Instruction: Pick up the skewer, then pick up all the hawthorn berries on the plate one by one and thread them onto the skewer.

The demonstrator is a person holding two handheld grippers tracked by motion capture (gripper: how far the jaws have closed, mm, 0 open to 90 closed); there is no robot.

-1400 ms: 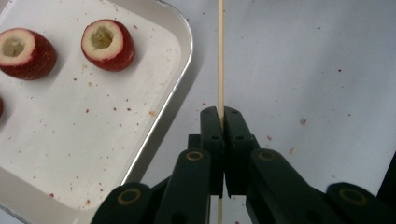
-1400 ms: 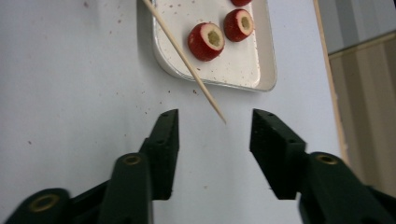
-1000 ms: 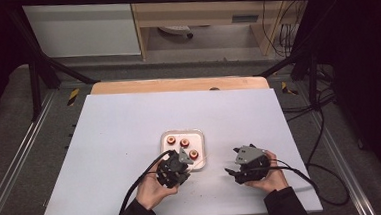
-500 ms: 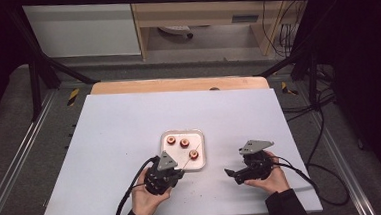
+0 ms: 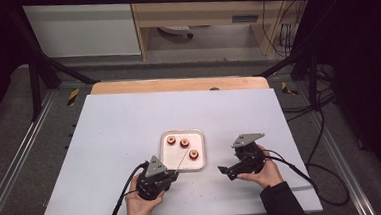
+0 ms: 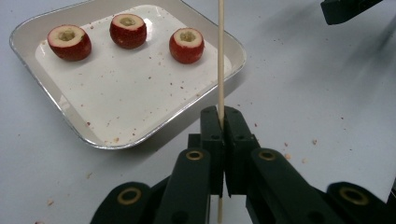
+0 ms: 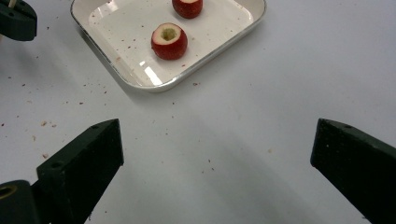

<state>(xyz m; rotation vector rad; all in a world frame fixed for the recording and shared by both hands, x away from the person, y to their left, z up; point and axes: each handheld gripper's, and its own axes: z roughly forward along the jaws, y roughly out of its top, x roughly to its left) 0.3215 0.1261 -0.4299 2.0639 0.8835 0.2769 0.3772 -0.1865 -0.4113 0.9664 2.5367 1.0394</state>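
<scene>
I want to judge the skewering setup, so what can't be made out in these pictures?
- Skewer: its tip is cut off by the top edge of the left gripper view; in the high view it is too thin to tell.
- Third fruit piece: outside the right gripper view; second fruit piece is cut by the top edge.
- Crumbs: too small to identify.

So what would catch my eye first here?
Probably the three cored red fruits in the white tray at mid-table. Next, the thin wooden skewer clamped in the left gripper, reaching over the tray's edge, while the right gripper is beside the tray, jaws wide apart.
</scene>
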